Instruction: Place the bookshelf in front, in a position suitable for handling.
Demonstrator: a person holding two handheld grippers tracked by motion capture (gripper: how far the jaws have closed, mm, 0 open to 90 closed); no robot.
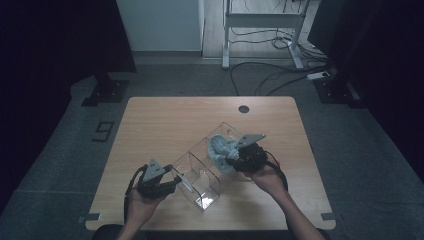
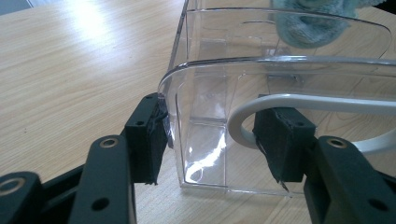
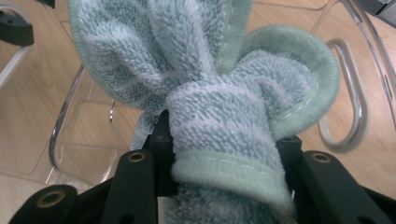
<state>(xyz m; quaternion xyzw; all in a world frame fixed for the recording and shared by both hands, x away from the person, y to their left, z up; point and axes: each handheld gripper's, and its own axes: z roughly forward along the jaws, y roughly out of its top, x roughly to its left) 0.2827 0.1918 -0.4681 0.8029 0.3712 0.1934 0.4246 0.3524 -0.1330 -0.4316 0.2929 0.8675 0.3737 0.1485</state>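
A clear plastic box [image 1: 200,176] with compartments lies slantwise on the wooden table [image 1: 160,120]. My left gripper [image 1: 176,181] is at the box's near end. In the left gripper view its jaws [image 2: 215,140] pinch the box's end wall [image 2: 280,59] between the corner and the handle cut-out. My right gripper [image 1: 234,159] is shut on a bunched pale blue-green towel [image 1: 220,149] over the box's far compartment. In the right gripper view the towel [image 3: 210,93] bulges out between my right gripper's [image 3: 224,154] jaws, with the box's handle cut-out [image 3: 348,98] behind it. The towel [image 2: 308,25] hangs at the far end of the box in the left gripper view.
A round dark grommet [image 1: 243,109] sits near the table's far edge. Bare tabletop lies left of and beyond the box. On the floor past the table are cables [image 1: 260,75] and a desk frame [image 1: 260,20].
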